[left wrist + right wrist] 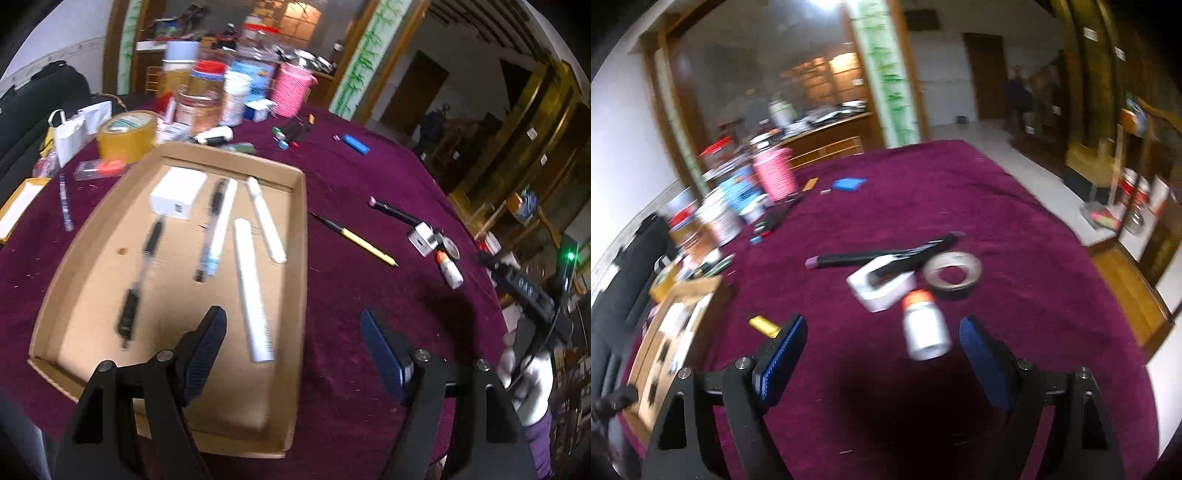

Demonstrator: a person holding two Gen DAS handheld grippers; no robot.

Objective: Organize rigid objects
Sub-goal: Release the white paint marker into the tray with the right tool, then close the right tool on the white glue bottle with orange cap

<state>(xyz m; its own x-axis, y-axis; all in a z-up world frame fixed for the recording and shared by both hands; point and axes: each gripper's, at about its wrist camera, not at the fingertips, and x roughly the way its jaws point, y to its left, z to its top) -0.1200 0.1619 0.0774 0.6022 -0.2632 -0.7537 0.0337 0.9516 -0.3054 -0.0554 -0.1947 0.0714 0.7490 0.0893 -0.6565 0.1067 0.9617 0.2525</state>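
Maroon cloth covers the table, and on it sits a shallow cardboard tray already holding a white charger, two white tubes and two pens. Outside the tray, well to its right, lie a yellow pencil, a black marker, a white block, a roll of tape and a small white bottle with an orange cap.

By my reading, sorting is partway done, with the loose pieces on the cloth left to collect. The left gripper hangs over the tray's near right edge, fingers wide and empty. The right gripper has its fingers spread wide too, the bottle lying between them but untouched. Next the right gripper needs to lower around the bottle and close squarely, since it looks round and could roll.
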